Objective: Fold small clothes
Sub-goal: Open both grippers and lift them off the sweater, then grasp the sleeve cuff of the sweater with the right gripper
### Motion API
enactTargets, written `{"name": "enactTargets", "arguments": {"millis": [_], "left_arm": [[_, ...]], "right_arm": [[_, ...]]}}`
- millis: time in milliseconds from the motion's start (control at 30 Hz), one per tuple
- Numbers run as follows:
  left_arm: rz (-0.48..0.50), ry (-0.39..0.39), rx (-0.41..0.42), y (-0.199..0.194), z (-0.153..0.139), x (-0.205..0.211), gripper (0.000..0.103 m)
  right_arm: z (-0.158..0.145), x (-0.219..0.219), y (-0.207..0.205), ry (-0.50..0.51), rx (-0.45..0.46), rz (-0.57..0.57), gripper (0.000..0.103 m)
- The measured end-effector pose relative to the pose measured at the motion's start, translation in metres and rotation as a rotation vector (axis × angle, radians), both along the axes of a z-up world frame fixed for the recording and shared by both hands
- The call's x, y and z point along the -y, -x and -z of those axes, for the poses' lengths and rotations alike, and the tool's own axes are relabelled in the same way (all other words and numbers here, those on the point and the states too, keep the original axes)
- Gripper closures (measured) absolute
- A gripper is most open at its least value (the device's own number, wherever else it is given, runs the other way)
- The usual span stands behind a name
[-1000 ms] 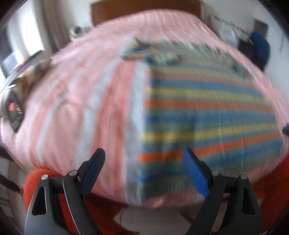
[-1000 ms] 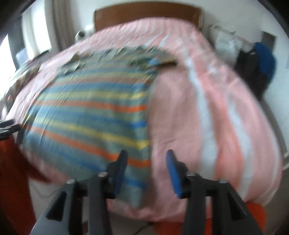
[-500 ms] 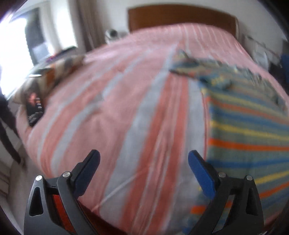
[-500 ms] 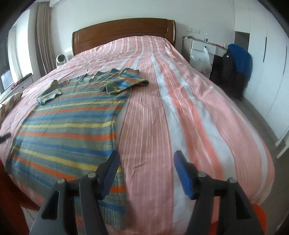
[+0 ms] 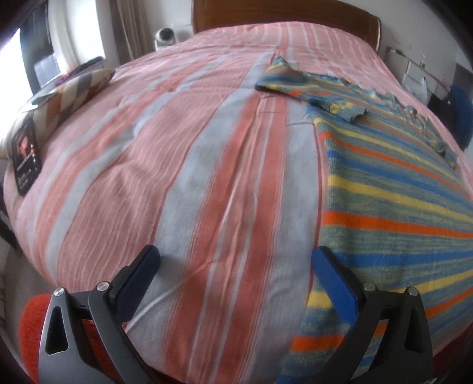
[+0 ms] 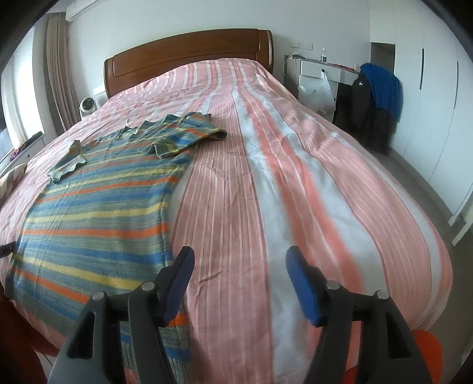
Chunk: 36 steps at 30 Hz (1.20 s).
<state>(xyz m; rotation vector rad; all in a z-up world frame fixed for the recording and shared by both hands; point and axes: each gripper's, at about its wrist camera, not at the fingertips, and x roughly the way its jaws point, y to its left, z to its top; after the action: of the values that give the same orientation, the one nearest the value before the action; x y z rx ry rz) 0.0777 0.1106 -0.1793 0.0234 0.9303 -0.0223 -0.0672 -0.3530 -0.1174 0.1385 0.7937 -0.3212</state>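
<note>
Two grippers are poised over the foot of the bed, and neither has cloth in it. From the left wrist view, the left gripper [image 5: 235, 265] is spread as wide as it goes, its jaws having just been opening, with only the pink striped bedspread [image 5: 183, 165] between them; the striped knit top [image 5: 393, 206] lies off to its right, hem edge just under the right-hand finger, one sleeve folded in across the chest up near the headboard [image 5: 283, 13]. A patterned pillow [image 5: 74, 91] sits well away on the far left. Over to the right wrist view: the right gripper [image 6: 238, 270] stands at a medium gap, jaws also having just been opening, nothing in them, bare bedspread below. Here the top [image 6: 97, 212] lies to the gripper's left, long axis running from the foot of the bed toward the headboard, its near side edge passing right beside the left-hand finger. So the garment sits between the two hands, each one about level with a hem corner, which looks like the setup for pinching the hem.
</note>
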Motion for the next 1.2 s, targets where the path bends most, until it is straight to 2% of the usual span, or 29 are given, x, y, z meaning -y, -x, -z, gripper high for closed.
{"name": "enactTargets", "arguments": {"millis": [267, 433, 600, 667, 767, 833, 967, 1067, 1133, 1200], "left_arm": [[-0.003, 0.034, 0.010, 0.002, 0.004, -0.004, 0.000], [0.004, -0.008, 0.034, 0.005, 0.005, 0.002, 0.000], [0.017, 0.031, 0.020, 0.003, -0.004, -0.004, 0.001], [0.012, 0.035, 0.067, 0.008, -0.014, -0.007, 0.001], [-0.009, 0.032, 0.185, 0.020, -0.034, -0.014, 0.001], [-0.027, 0.027, 0.215, 0.022, -0.038, -0.018, 0.001], [-0.042, 0.040, 0.172, 0.014, -0.031, -0.021, 0.001], [-0.036, 0.029, 0.184, 0.011, -0.032, -0.019, 0.001], [-0.043, 0.017, 0.189, 0.011, -0.030, -0.018, 0.001], [-0.052, 0.022, 0.171, 0.010, -0.026, -0.020, 0.001]], "right_arm": [[0.002, 0.004, 0.003, -0.011, -0.002, 0.011, 0.039], [0.004, 0.005, 0.003, -0.020, -0.009, 0.022, 0.039], [0.004, 0.002, 0.002, -0.007, -0.007, 0.015, 0.039], [0.002, 0.002, 0.003, 0.008, -0.004, 0.015, 0.039], [-0.009, 0.002, 0.003, 0.032, 0.003, 0.014, 0.039], [-0.022, 0.000, -0.005, 0.037, -0.004, -0.047, 0.039], [-0.046, -0.015, -0.037, 0.092, -0.082, -0.246, 0.039], [-0.054, -0.038, -0.087, 0.209, -0.195, -0.483, 0.039], [-0.056, -0.051, -0.119, 0.267, -0.217, -0.583, 0.039], [-0.046, -0.059, -0.160, 0.265, -0.259, -0.661, 0.039]]}}
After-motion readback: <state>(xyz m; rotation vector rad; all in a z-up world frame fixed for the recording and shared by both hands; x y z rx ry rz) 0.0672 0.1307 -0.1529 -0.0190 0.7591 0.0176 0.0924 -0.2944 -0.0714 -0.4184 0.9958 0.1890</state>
